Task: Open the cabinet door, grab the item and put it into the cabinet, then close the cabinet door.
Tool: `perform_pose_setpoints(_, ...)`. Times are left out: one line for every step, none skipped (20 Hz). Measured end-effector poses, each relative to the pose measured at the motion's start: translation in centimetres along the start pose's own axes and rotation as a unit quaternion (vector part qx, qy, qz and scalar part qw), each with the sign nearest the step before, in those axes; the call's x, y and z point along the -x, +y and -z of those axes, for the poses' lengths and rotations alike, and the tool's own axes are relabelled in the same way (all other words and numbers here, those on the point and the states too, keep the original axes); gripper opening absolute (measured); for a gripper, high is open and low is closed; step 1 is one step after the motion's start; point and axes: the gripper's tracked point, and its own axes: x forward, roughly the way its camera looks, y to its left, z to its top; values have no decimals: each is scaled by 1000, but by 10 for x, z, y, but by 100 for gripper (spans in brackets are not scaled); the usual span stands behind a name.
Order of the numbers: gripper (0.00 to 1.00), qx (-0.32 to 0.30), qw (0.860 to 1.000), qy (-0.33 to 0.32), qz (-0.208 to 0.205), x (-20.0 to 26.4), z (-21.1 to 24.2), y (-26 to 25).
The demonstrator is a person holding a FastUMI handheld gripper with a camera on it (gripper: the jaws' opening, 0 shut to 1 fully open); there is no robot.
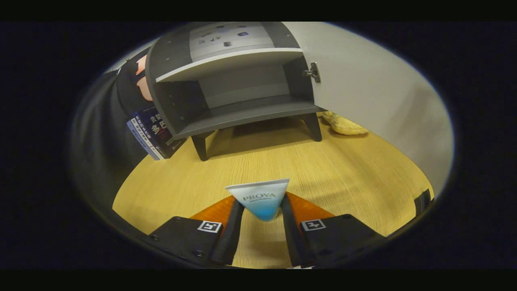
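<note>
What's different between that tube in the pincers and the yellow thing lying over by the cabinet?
The tube is white fading to blue, flat-ended, and clamped between the gripper fingers. The yellow thing is soft-looking and lumpy, lying loose on the wooden table beside the cabinet leg, beneath the open door. Both are outside the cabinet.

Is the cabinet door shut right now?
No, the cabinet door stands swung open, baring the shelves, while the claw grips the tube.

Staged test booth, not a lived-in room: small grey cabinet (238, 89) with door (363, 93) open, standing on wood-grain tabletop (323, 169), black cloth wall (101, 133) behind, book (155, 133) propped beside.
</note>
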Motion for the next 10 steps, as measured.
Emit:
perform_pose_setpoints(58,3,1000,-10,-8,12,-16,5)
perform_pose_setpoints(58,6,999,-26,-17,21,-36,14)
perform_pose_setpoints(58,13,999,-40,-26,32,-58,22)
perform_pose_setpoints(57,21,998,-51,-31,41,-80,31)
perform_pose_setpoints(57,29,997,-64,-35,50,-104,39)
perform_pose_setpoints(57,36,995,-83,-43,59,-133,51)
perform_pose_setpoints(57,40,992,-105,-51,69,-161,64)
perform_pose_setpoints(57,43,989,-129,-59,78,-190,75)
perform_pose_setpoints(57,44,986,-150,-60,84,-218,84)
perform_pose_setpoints(57,45,984,-160,-62,88,-241,92)
